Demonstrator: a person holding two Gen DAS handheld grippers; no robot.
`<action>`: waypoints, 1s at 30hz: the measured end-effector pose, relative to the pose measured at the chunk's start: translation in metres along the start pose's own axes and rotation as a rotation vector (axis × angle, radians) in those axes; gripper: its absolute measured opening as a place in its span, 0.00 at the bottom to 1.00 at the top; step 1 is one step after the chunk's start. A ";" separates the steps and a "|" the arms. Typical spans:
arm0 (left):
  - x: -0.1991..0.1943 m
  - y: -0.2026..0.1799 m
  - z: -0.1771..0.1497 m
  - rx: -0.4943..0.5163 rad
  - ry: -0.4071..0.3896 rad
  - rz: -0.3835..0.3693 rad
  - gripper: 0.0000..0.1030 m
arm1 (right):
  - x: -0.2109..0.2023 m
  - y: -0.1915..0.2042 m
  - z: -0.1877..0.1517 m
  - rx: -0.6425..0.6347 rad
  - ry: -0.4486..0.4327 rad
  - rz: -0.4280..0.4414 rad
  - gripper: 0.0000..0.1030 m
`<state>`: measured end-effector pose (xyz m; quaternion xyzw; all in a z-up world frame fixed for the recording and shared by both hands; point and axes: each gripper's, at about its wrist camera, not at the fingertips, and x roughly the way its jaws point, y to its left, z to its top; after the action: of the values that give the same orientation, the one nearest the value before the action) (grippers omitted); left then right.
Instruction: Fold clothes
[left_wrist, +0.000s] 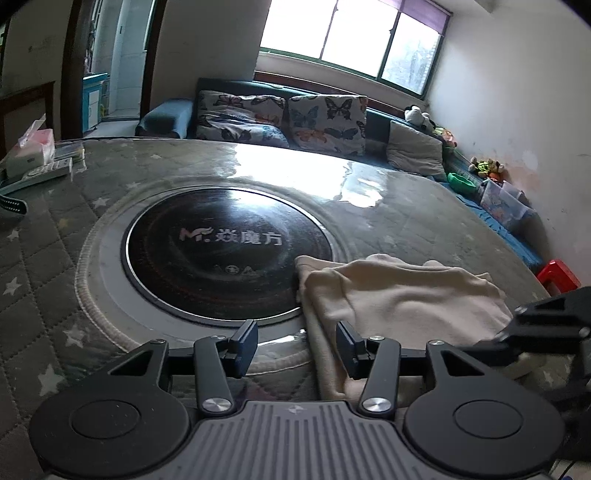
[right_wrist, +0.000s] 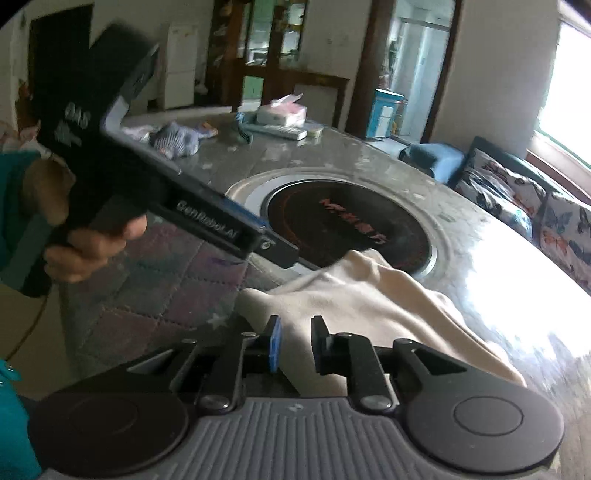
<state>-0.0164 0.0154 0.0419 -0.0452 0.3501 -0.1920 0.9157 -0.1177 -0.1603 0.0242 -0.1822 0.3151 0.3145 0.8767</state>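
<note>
Cream garment (left_wrist: 399, 295) lies rumpled on tabletop (left_wrist: 55, 258), one corner over edge of dark round hob (left_wrist: 225, 251). My left gripper (left_wrist: 297, 347) about half open, astride near hem, pinching nothing. My right gripper (right_wrist: 294, 343) narrow, cloth between jaws; grip uncertain. I judge folding barely started; most remains.
</note>
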 end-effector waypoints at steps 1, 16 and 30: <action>0.000 -0.002 0.000 0.005 0.000 -0.005 0.49 | -0.008 -0.007 -0.003 0.026 0.001 -0.010 0.15; 0.007 -0.028 -0.013 0.096 0.040 -0.040 0.49 | -0.058 -0.084 -0.094 0.435 0.097 -0.242 0.15; 0.012 -0.026 -0.020 0.120 0.057 -0.038 0.51 | -0.066 -0.099 -0.084 0.432 0.102 -0.222 0.15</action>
<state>-0.0299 -0.0125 0.0255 0.0085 0.3630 -0.2313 0.9026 -0.1283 -0.3058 0.0189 -0.0398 0.3970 0.1318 0.9075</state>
